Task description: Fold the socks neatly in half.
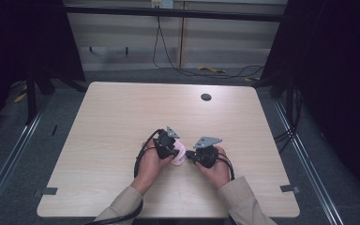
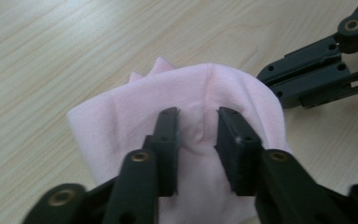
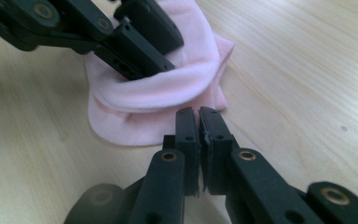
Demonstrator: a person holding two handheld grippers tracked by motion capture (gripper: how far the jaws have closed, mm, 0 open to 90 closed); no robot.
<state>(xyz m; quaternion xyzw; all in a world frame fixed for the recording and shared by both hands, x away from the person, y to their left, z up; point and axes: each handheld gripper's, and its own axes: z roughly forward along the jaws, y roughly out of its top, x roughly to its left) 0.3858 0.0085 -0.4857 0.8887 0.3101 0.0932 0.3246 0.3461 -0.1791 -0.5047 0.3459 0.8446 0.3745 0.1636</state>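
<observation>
1. I see a pink cloth [image 1: 180, 154] lying bunched on the table [image 1: 112, 122], toward the near edge, between my two hands.
2. My left gripper [image 2: 198, 128] sits on top of the cloth. Its jaws stand a little apart with a puckered ridge of fabric between them, so I count it as released rather than clamped; the pads sit right beside the fold.
3. In the right gripper view the left gripper's jaws rest in a trough of the folded cloth [image 3: 158, 93], pressing the upper layer down.
4. My right gripper [image 3: 199, 126] is clenched, jaws nearly meeting, right at the cloth's near hem. I cannot tell whether it has a thin edge of fabric pinched.
5. In the high view the left gripper [image 1: 168, 145] and right gripper [image 1: 193, 157] point toward each other, tips close, the cloth between them.
6. The cloth [image 2: 177, 102] is doubled over, one corner poking out at the far side.
</observation>
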